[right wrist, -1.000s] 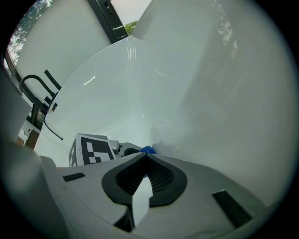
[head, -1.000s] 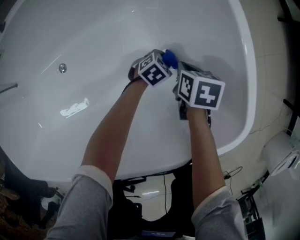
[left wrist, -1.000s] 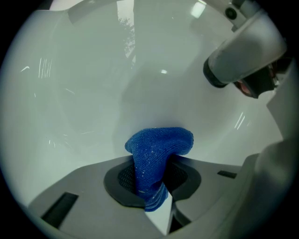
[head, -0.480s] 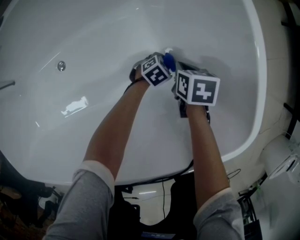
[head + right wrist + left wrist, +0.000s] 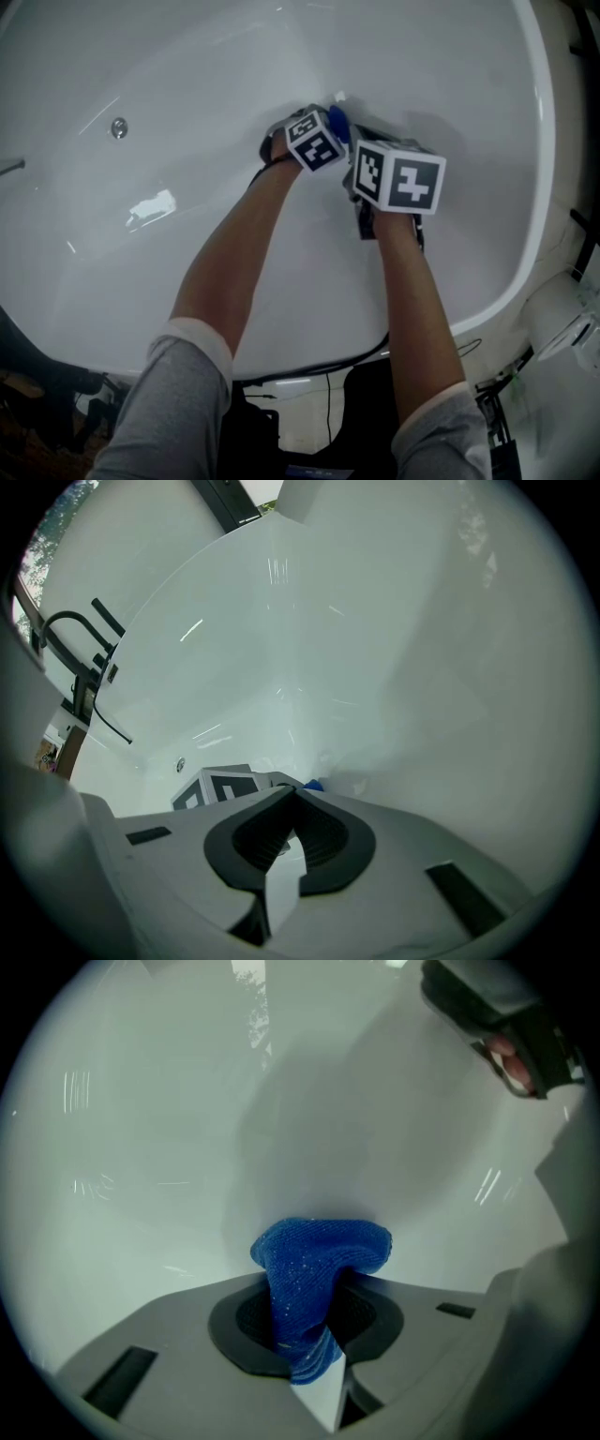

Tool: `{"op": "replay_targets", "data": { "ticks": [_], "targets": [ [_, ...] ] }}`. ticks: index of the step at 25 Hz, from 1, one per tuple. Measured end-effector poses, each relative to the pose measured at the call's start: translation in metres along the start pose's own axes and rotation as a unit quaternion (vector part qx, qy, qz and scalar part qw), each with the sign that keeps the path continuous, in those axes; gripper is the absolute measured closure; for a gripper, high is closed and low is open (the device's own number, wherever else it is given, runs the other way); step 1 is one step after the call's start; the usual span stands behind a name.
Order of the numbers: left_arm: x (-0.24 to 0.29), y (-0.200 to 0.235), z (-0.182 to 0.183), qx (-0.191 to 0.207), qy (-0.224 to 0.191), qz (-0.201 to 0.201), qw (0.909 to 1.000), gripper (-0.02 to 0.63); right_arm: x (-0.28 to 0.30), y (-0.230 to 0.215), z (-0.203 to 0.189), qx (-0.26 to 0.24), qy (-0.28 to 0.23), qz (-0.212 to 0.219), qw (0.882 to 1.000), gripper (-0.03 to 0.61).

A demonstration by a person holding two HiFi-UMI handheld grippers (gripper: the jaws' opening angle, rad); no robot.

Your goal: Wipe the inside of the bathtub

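A white bathtub (image 5: 187,84) fills the head view. My left gripper (image 5: 330,120) is shut on a blue cloth (image 5: 317,1262), whose bunched end presses against the tub's inner wall. In the head view the blue cloth (image 5: 338,122) peeks out past the left marker cube. My right gripper (image 5: 367,202) sits just to the right of the left one, low in the tub; its jaws are shut with nothing between them in the right gripper view (image 5: 291,794). The right gripper's body shows at the top right of the left gripper view (image 5: 502,1026).
A round drain fitting (image 5: 119,127) sits on the tub's left side. The tub's rim (image 5: 539,187) curves down the right, with tiled floor beyond it. Dark equipment and cables (image 5: 309,403) lie below the near rim. A dark faucet or rail (image 5: 66,644) shows in the right gripper view.
The view has shifted a little so the tub sits lower and to the right. Both grippers stay close together at the same spot on the wall, the cloth barely moving.
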State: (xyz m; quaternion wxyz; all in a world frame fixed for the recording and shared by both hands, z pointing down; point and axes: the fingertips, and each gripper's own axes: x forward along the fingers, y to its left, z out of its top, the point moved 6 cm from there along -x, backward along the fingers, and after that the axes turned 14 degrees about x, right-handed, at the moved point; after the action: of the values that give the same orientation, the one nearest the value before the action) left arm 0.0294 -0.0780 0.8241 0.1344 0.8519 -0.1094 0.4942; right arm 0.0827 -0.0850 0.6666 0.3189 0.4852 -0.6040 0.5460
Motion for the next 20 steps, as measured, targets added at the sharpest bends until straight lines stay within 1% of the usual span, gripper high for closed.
{"op": "replay_targets", "data": {
  "ticks": [4,10,14,16,18,20],
  "targets": [
    [0.004,0.003,-0.008,0.006,0.012,-0.005,0.9999,0.528,0.003,0.011,0.003,-0.022,0.006,-0.004,1.0,0.572],
    [0.009,0.0,-0.014,0.028,0.041,-0.002,0.9988,0.526,0.008,0.016,0.007,-0.023,0.008,-0.001,1.0,0.572],
    [0.008,0.005,-0.026,0.011,0.042,0.004,0.999,0.526,0.011,0.019,0.003,-0.025,0.011,0.008,1.0,0.572],
    [0.006,0.011,-0.031,0.01,0.04,0.009,0.9991,0.526,0.014,0.022,0.002,-0.038,0.013,0.006,0.999,0.572],
    [0.004,0.014,-0.033,0.026,0.045,0.013,0.9986,0.526,0.016,0.024,0.0,-0.054,0.019,0.001,0.998,0.572],
    [0.004,0.017,-0.035,0.037,0.052,0.018,0.9978,0.526,0.018,0.023,-0.005,-0.057,0.027,0.0,0.998,0.572]
  ]
}}
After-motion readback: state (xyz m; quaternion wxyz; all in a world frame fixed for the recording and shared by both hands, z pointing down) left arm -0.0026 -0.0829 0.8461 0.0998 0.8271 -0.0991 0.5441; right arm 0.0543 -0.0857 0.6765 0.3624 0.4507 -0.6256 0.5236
